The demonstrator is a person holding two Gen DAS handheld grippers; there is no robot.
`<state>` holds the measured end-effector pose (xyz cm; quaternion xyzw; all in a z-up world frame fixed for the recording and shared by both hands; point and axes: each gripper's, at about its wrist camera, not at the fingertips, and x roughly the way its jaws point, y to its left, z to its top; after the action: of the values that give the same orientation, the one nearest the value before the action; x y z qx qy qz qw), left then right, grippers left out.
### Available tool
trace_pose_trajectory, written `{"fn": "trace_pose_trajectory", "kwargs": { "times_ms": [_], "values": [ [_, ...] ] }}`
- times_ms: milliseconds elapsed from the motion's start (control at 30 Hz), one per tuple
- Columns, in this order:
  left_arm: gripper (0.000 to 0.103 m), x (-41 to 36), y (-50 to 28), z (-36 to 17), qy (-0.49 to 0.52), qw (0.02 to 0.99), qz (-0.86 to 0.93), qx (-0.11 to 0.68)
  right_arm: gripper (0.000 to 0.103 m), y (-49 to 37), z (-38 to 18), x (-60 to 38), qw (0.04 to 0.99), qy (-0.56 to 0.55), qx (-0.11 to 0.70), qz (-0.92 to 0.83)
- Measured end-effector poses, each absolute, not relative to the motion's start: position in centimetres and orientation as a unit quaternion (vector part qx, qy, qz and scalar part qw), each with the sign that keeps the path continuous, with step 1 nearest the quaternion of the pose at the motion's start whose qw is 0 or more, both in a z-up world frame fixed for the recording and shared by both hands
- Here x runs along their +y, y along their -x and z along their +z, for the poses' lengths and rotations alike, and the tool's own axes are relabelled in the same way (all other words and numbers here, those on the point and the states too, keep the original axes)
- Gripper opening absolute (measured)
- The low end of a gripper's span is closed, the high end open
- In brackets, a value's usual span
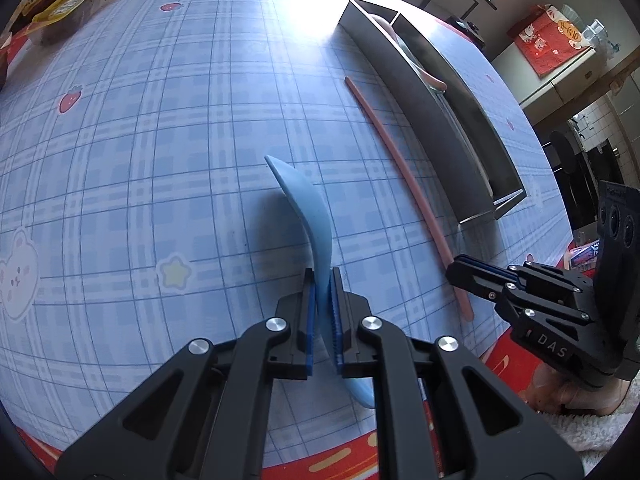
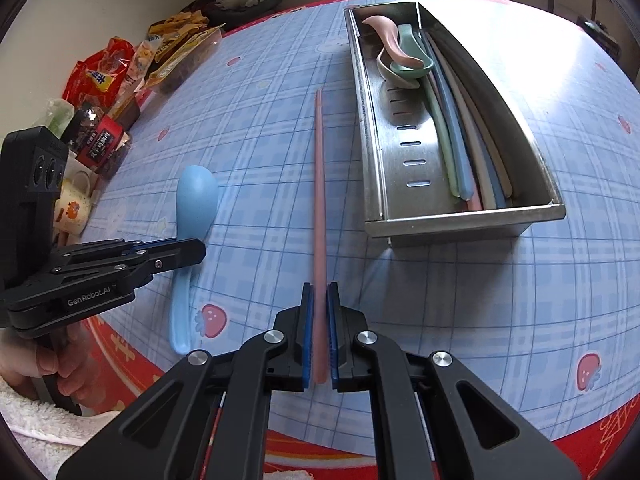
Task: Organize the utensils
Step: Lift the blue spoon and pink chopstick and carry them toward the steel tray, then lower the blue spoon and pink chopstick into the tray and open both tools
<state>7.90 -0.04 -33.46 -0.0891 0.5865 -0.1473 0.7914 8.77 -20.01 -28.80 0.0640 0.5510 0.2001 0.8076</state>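
The left hand-held gripper (image 1: 323,280) pinches the blue spoon (image 1: 308,200) by its handle; the right hand-held gripper (image 2: 319,292) pinches the pink chopstick (image 2: 319,184) near its end, both low over the table (image 2: 500,300). Keep both level, lift clear of the steel tray's (image 2: 460,226) wall, then lower each lengthwise beside its like

tray (image 1: 420,92) inside: hidden by near wall | blue spoon (image 1: 316,220) handle end: behind left tool (image 1: 323,280)

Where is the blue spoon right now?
The blue spoon is clamped by its handle in the left tool, over the checked tablecloth. In the right wrist view it sits left of the pink chopstick, well away from the metal tray.
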Motion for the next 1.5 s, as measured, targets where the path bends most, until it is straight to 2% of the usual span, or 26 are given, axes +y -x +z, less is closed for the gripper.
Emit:
{"fn": "trace_pose_trajectory", "kwargs": {
  "times_ms": [467,800,1100,1500],
  "values": [
    [0.011,2.2,-6.4,-27.8,0.098,0.821,-0.128,0.547,0.007,-8.4,-24.7,-21.5,0.831,-0.107,0.485,0.249],
    [0.011,-1.9,-10.3,-24.1,0.096,0.829,-0.151,0.529,0.007,-10.1,-22.3,-25.5,0.854,-0.126,0.458,0.212],
    [0.011,-8.2,-16.2,-24.4,0.092,0.809,-0.195,0.547,0.007,-12.4,-23.3,-29.2,0.856,-0.143,0.468,0.166],
    [0.011,-12.0,-26.6,-27.8,0.109,0.782,-0.191,0.583,0.007,-16.9,-24.3,-28.8,0.848,-0.141,0.486,0.160]
  ]
}}
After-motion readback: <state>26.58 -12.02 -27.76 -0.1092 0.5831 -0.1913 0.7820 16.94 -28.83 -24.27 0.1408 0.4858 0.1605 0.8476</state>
